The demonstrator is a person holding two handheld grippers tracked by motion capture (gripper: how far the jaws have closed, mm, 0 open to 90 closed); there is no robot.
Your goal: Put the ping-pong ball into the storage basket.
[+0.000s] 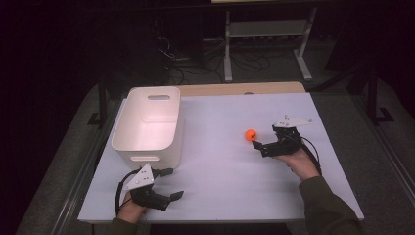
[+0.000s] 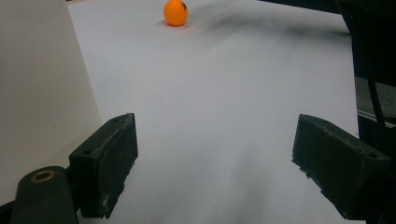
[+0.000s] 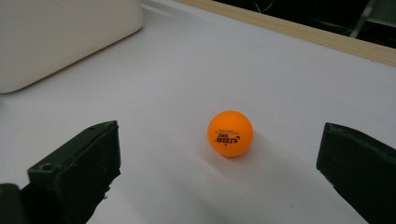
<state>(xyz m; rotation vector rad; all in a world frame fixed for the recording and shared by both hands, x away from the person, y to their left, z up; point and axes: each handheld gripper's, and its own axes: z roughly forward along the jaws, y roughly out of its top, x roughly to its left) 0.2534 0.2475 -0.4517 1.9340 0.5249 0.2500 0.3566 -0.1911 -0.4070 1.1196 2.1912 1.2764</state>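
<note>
Your right gripper (image 3: 219, 163): jaws wide, straddling the orange ball (image 3: 230, 133) on the table (image 1: 220, 161), lined up for the grab. L gripper (image 1: 169, 183) also wide, idle near the white bin (image 1: 147, 122), prob. the drop spot.

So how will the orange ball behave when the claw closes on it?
The orange table tennis ball is round and lies free on the smooth white table, so it will probably roll at any off-centre touch. It looks light and hollow, so the open right claw likely needs only gentle, centred pressure.
</note>
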